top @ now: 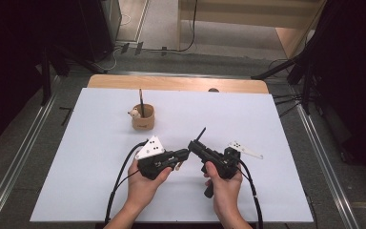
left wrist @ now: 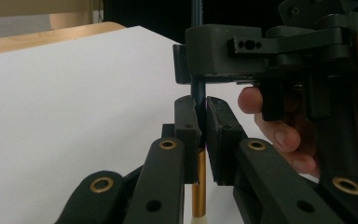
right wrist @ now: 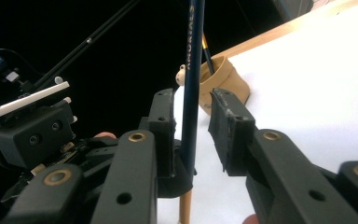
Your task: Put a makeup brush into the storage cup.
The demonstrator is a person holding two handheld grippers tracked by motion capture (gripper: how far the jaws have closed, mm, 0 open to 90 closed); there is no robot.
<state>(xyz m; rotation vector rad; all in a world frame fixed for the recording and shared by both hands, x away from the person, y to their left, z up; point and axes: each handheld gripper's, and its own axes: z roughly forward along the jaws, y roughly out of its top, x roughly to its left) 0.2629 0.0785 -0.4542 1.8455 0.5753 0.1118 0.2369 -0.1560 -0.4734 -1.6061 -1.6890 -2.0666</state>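
A paintbrush (right wrist: 191,70) with a dark blue handle and a gold ferrule (left wrist: 199,182) stands nearly upright between the two hand-held grippers at the table's middle. My left gripper (left wrist: 203,109) is shut on its lower handle just above the ferrule; in the high view it (top: 185,153) points right. My right gripper (right wrist: 193,105) has its jaws around the handle higher up: the handle lies against the left pad, and a gap shows before the right pad (right wrist: 223,121). From above, the right gripper (top: 192,145) faces the left one, with the handle tip (top: 201,132) poking up.
A tan cup (top: 143,119) with another brush and a small white figure (top: 134,113) stands on the white sheet (top: 276,124) behind the left gripper. The wooden table edge (top: 176,83) runs along the far side. Dark stands flank the table.
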